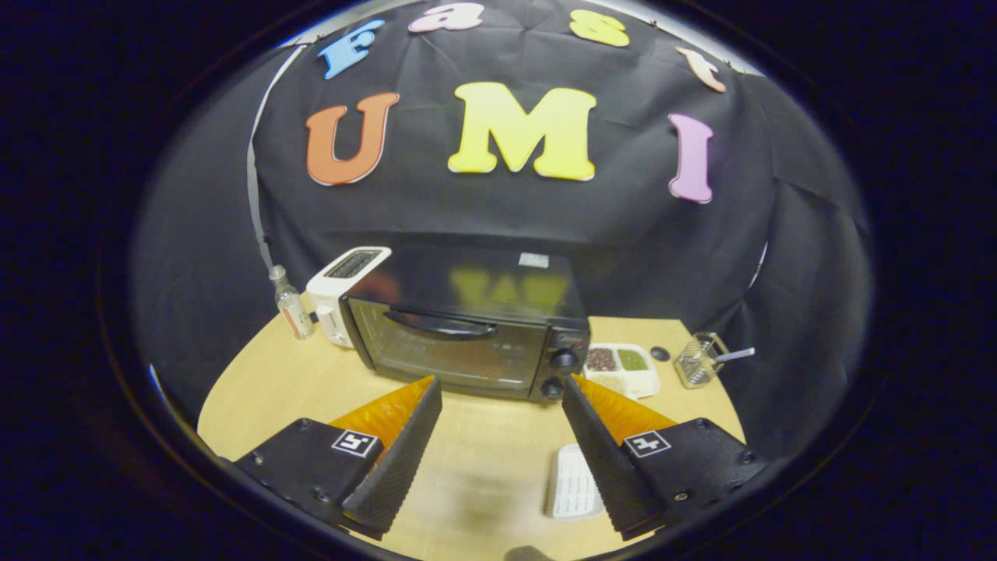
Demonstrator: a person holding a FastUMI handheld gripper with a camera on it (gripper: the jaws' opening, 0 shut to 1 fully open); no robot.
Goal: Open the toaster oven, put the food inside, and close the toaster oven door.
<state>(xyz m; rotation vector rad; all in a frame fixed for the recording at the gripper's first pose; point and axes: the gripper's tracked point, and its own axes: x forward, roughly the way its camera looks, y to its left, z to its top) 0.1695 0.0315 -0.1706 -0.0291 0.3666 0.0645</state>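
Toaster oven (467, 331), boxy black metal with glass door closed, sits mid-desk (265, 389); gripper (502, 389) fingers spread apart, grasping nothing.

The one camera rides on the gripper (500, 405), looking forward and somewhat down along its two spread fingers, which rise from the lower left and lower right of the frame. It sits low over the pale wooden table (483, 460), fairly near the black, glass-doored toaster oven (467, 327) at mid-frame, facing the black cloth wall across the upper half.
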